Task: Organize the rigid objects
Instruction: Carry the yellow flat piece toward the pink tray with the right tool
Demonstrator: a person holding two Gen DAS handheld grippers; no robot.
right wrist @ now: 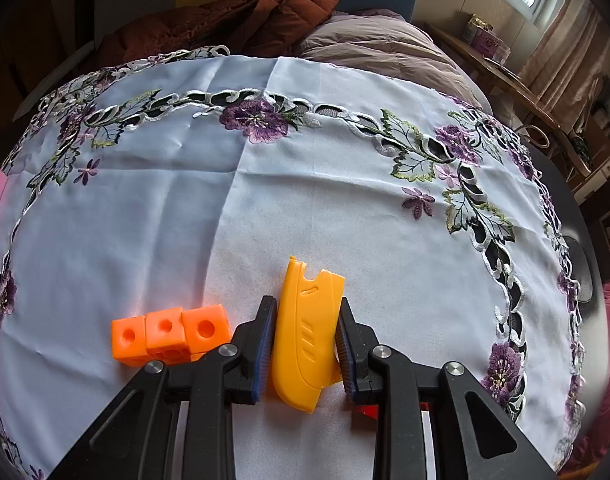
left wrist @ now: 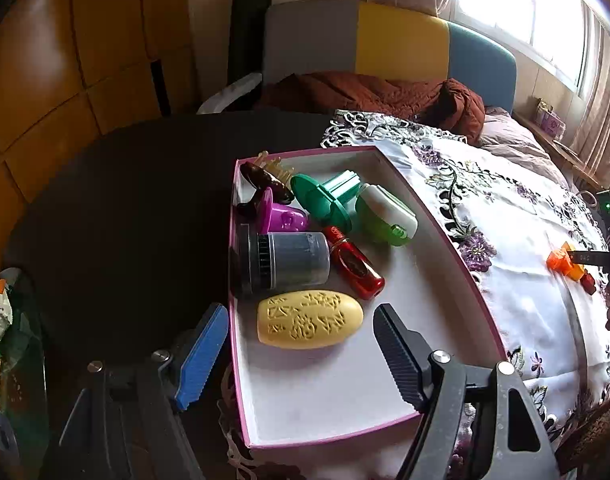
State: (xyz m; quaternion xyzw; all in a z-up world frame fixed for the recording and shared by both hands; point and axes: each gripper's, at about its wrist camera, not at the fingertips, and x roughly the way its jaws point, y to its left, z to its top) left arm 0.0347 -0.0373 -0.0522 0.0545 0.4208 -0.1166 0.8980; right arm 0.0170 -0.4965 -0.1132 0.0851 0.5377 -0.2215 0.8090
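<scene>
The right tool (right wrist: 305,344) is clamped on a flat yellow plastic utility-knife case (right wrist: 307,332), long axis pointing away along the fingers, on the white embroidered cloth (right wrist: 185,200) over the desk. Just left sit three joined orange plastic cubes (right wrist: 171,334). Farther left, the left tool (left wrist: 301,356) hangs agape, holding nothing, over the near end of the pink-rimmed cardboard box (left wrist: 325,436), where the case probably goes.

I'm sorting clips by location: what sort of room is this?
Probably a bedroom at home: a bed headboard, rumpled quilts and a curtained window lie behind the table's embroidered cloth.
</scene>
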